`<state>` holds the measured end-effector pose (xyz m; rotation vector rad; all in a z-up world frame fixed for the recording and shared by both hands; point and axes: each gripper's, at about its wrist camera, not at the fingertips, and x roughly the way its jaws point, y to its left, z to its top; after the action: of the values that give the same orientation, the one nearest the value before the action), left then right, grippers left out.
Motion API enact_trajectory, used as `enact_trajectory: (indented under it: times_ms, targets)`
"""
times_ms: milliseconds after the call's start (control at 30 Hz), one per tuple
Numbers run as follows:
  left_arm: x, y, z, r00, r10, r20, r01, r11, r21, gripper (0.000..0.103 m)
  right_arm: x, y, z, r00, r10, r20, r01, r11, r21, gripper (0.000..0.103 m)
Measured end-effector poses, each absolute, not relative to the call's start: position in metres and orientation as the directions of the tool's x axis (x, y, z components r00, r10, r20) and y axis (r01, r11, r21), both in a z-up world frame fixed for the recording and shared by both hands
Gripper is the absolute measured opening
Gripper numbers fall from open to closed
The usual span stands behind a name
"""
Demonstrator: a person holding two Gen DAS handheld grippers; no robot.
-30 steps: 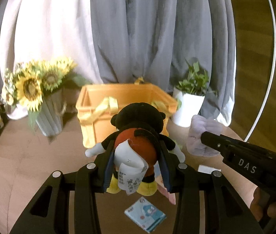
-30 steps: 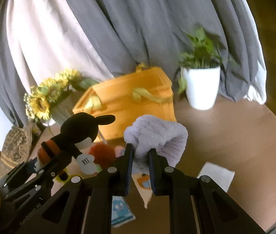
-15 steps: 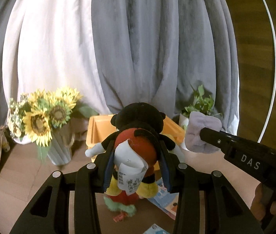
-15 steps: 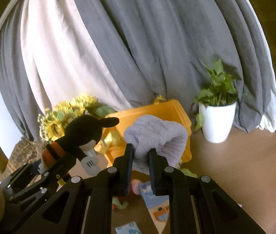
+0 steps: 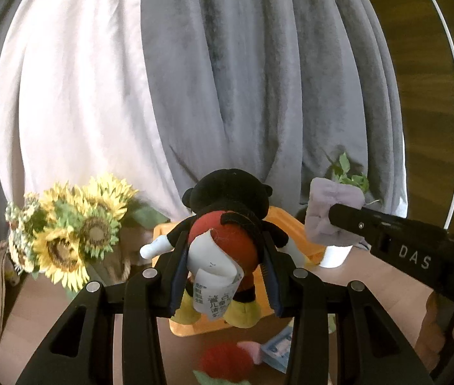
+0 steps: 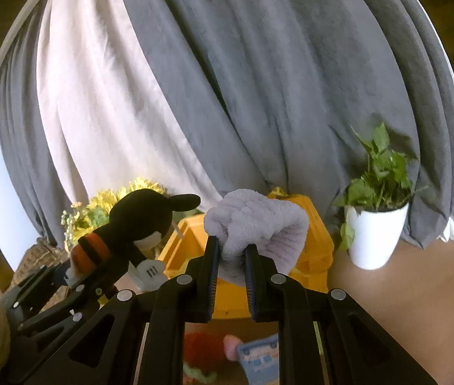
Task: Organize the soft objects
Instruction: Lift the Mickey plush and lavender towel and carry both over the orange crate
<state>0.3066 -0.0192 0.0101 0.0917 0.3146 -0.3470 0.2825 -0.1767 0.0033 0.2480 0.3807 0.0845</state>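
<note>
Left wrist view: the left gripper (image 5: 223, 263) is clamped on a mouse plush toy (image 5: 227, 221), squeezing its red body from both sides with the black head pointing away and the yellow feet hanging toward the camera. A white sewn-in care tag (image 5: 215, 295) curls from the toy's back; it carries small printed characters, too small to read. Directly beyond the fingers sits the orange storage bin (image 5: 291, 234), probably where the toy is headed, so it is held high and clear of the rim. To the right, the right gripper's black body shows the letters "DAS". Below the fingers lie a red fluffy toy (image 5: 225, 361) and a blue printed card (image 5: 280, 349). Right wrist view: the right gripper (image 6: 231, 256) is pinched tight on a folded lavender fleece cloth (image 6: 259, 224), bunched above the fingertips, with the bin just behind. A potted plant (image 6: 376, 240) stands to the right, sunflowers (image 6: 98, 208) to the left.
</note>
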Motion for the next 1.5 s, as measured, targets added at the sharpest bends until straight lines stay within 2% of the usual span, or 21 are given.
enact_trajectory:
  times_ms: [233, 767, 1233, 1500]
  targets:
    - [0.343, -0.022, 0.009, 0.891, -0.319, -0.322, 0.356, 0.933, 0.059, 0.041, 0.32, -0.18, 0.004, 0.926, 0.126, -0.356, -0.033, 0.967, 0.254, 0.016]
    - [0.438, -0.03, -0.011, 0.867, -0.339, -0.366, 0.374, 0.927, 0.028, 0.041, 0.399, -0.183, -0.007, 0.921, 0.1, -0.375, 0.0, 0.966, 0.257, 0.016]
    - [0.487, -0.046, -0.075, 0.769, -0.334, -0.545, 0.401, 0.916, 0.004, 0.041, 0.458, -0.189, -0.063, 0.834, 0.101, -0.543, 0.049, 0.966, 0.255, 0.017]
    - [0.493, -0.047, -0.079, 0.752, -0.319, -0.577, 0.391, 0.92, 0.002, 0.044, 0.476, -0.194, -0.082, 0.777, 0.104, -0.621, 0.075, 0.964, 0.256, 0.018]
